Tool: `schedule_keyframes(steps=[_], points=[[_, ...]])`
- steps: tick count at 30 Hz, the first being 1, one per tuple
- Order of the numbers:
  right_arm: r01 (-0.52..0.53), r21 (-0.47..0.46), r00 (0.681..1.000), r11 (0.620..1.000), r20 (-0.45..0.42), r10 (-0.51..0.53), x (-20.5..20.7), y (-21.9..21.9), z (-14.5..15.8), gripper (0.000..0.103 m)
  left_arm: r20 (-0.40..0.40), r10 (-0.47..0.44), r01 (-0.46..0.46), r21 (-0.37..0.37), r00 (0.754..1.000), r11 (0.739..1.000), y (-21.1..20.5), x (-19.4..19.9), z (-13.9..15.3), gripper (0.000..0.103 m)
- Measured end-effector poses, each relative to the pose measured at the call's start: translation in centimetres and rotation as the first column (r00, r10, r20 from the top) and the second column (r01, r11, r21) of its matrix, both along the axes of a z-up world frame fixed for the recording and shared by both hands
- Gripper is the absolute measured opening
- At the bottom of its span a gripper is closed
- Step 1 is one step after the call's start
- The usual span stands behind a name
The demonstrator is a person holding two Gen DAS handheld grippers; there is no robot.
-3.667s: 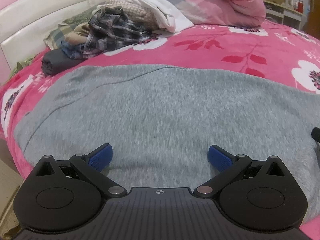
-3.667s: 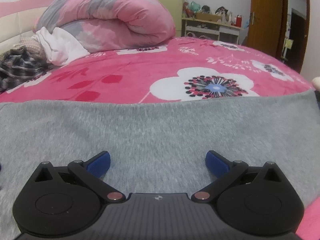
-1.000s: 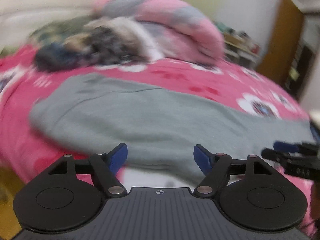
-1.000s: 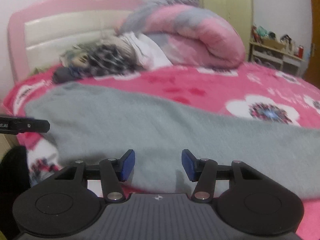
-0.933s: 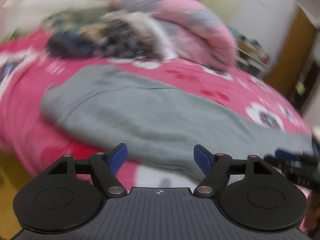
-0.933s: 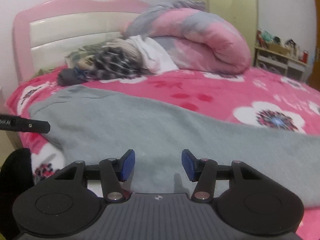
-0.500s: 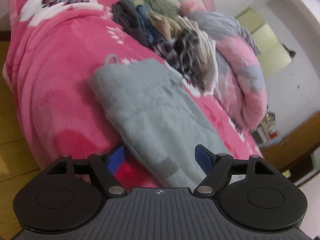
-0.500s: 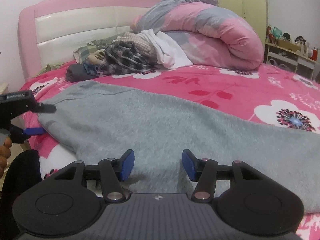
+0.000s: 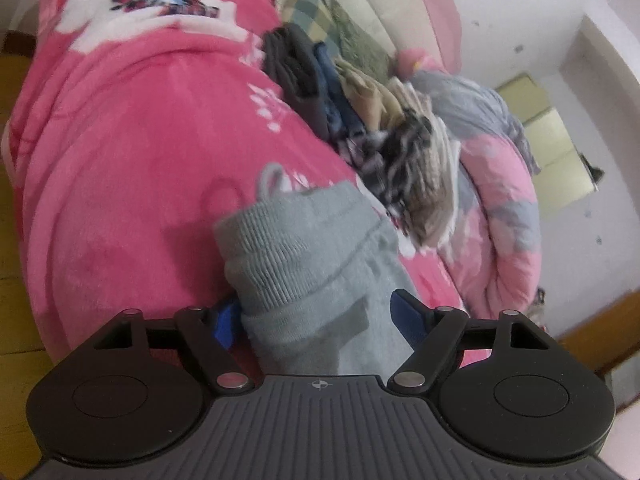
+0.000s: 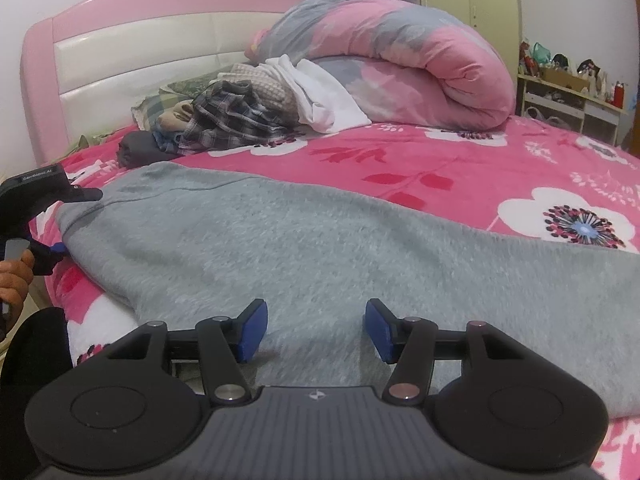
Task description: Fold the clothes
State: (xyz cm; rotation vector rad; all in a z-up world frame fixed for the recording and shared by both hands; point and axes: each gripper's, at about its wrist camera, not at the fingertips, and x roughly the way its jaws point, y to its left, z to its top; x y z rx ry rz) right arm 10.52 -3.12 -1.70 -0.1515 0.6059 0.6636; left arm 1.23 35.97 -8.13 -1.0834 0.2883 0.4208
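**Grey garment lying across the bed, both grippers open**

The grey garment [image 10: 320,240] is lying spread lengthwise over the pink floral bedspread [image 10: 460,160], its ribbed end [image 9: 280,248] reaching toward the side of the bed. The left gripper [image 9: 316,316] is straddling that ribbed end with its blue fingers [image 9: 406,316] standing apart on either side of the cloth, not clamping it. The right gripper [image 10: 314,330] is hovering over the near edge of the garment farther along, its fingers [image 10: 250,330] also spread wide with nothing between them. A pile of clothes [image 10: 236,120] is sitting by the headboard [image 10: 140,40], beside a rolled quilt [image 10: 400,64].
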Motion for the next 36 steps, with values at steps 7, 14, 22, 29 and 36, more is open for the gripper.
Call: schedule_keyframes(steps=[7,14,22,29,36], points=[[0.013,0.007,1.0,1.0,-0.009,-0.013,0.3,-0.5,-0.4,0.059,-0.115,0.122,-0.11,0.107,0.986,0.988,-1.1,1.1,1.3,0.039],[0.06,0.04,0.998,0.997,-0.008,-0.06,0.4,-2.7,-0.2,0.061,-0.08,0.119,-0.081,0.38,0.99,0.921,-5.1,2.7,6.7,0.03],[0.175,0.109,0.984,0.979,0.013,-0.177,0.4,-7.9,0.9,0.062,-0.024,-0.27,0.193,0.759,0.963,0.622,-19.1,7.1,13.1,0.03],[0.36,0.215,0.931,0.908,-0.021,-0.364,0.0,-16.1,1.9,0.063,-0.451,-0.615,0.65,0.748,0.646,0.135,-34.1,9.4,6.9,0.034],[0.419,0.235,0.908,0.877,-0.136,-0.397,0.4,-19.5,0.8,0.066,-0.601,-0.605,0.628,0.751,0.522,-0.204,-38.0,6.0,3.2,0.068]])
